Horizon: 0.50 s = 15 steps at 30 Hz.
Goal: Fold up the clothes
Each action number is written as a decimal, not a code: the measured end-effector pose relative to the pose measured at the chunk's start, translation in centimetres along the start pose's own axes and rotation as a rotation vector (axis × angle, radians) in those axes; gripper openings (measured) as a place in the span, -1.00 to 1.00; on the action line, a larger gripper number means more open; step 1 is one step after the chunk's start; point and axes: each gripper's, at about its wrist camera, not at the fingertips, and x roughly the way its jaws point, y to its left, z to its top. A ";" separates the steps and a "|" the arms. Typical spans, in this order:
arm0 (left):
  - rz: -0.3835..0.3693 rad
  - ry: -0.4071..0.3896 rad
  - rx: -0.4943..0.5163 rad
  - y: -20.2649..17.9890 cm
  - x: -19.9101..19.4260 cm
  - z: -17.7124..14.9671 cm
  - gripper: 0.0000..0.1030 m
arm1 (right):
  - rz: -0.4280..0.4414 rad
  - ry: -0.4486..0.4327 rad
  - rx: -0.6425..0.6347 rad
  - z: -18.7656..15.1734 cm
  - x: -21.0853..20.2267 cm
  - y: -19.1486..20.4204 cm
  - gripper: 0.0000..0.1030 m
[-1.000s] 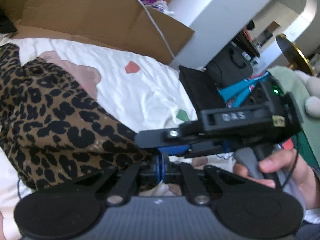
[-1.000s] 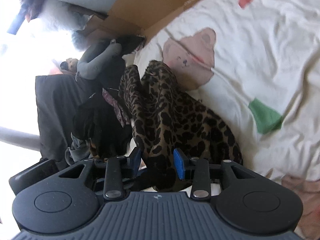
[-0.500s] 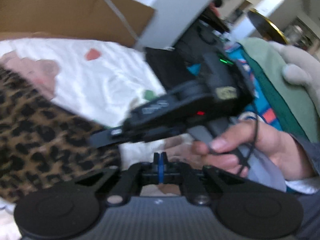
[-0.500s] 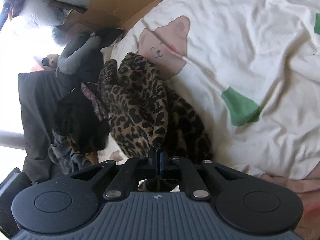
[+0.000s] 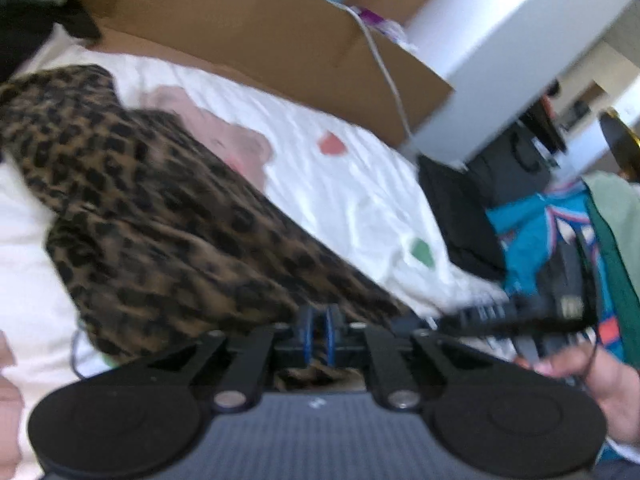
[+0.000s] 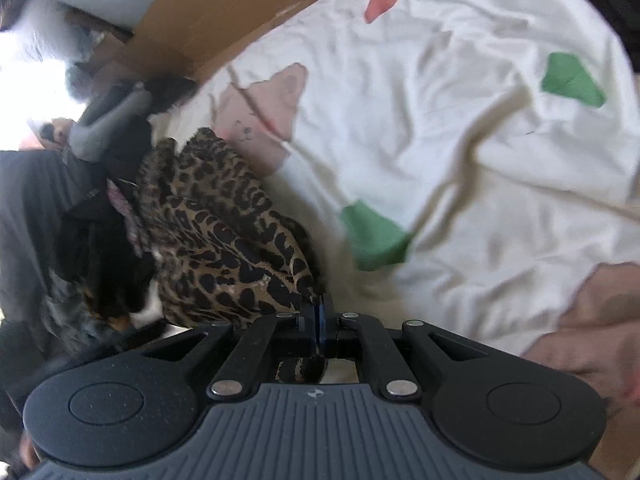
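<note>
A leopard-print garment (image 5: 160,216) lies crumpled on a white bed sheet (image 5: 352,184) printed with pink bears and coloured patches. My left gripper (image 5: 318,328) is at the garment's near edge. Its jaws are opening slightly, with a fold of the fabric between the blue pads. In the right wrist view, my right gripper (image 6: 318,320) is shut on another edge of the same garment (image 6: 224,240), and fabric shows below the pads. The left wrist view shows the right gripper, blurred, low at the right, with a hand (image 5: 592,380) holding it.
A cardboard box (image 5: 240,40) with a white cable (image 5: 384,64) runs along the far side of the bed. Dark clothes (image 6: 100,240) and a grey soft toy (image 6: 108,124) are piled beside the garment. A black item (image 5: 460,220) and teal fabric (image 5: 532,240) lie on the other side.
My right gripper went from open around the garment's edge to shut on it and has drawn it along the sheet. The left gripper swung away, then returned to the leopard fabric.
</note>
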 end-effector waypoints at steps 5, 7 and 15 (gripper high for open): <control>0.104 0.040 0.001 0.7 0.5 1.2 -0.81 | -0.059 -0.045 0.026 0.0 -1.9 -1.8 -1.00; 0.132 0.058 -0.004 0.7 0.5 2.0 -0.77 | -0.072 -0.088 0.047 0.2 -3.4 -2.5 -1.00; 0.183 0.023 -0.024 0.1 -2.2 5.3 -0.16 | -0.130 -0.186 0.077 0.0 -7.2 -4.7 -1.00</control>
